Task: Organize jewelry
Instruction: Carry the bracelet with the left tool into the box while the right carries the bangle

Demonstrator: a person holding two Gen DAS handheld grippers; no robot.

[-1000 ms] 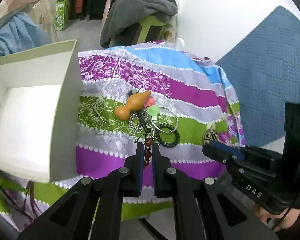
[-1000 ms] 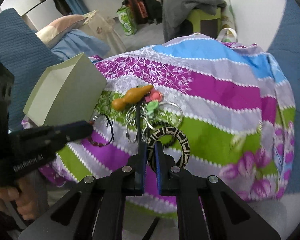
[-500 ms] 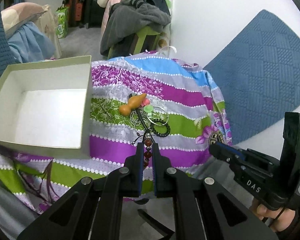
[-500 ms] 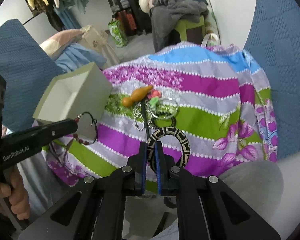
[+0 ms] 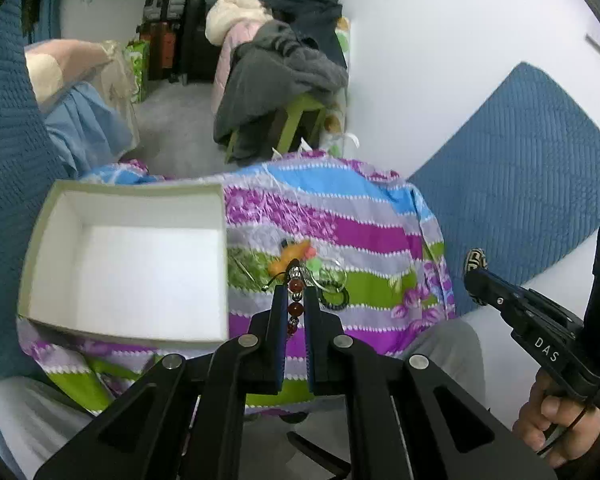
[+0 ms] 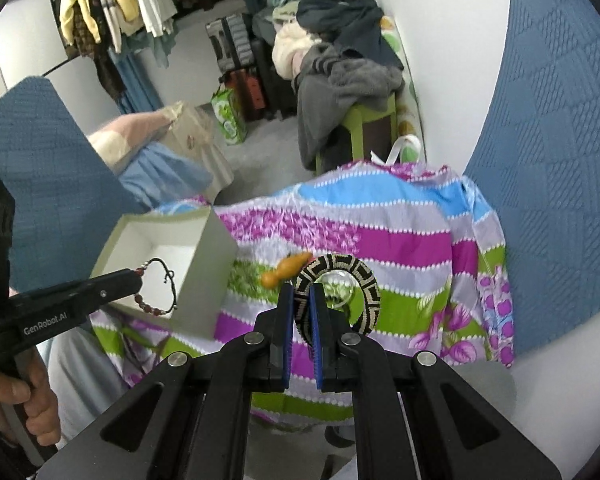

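Striped floral cloth (image 5: 380,236) w/ white open box (image 5: 220,216): left gripper (image 5: 295,300) grips red-bead bracelet (image 5: 295,298), right gripper (image 6: 302,304) grips black-tan woven bangle (image 6: 364,280); centre each above box, then release.

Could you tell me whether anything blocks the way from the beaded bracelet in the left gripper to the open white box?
Nothing visible does. The left gripper holds the beaded bracelet in the air beside the box, whose top is open and whose inside looks empty.
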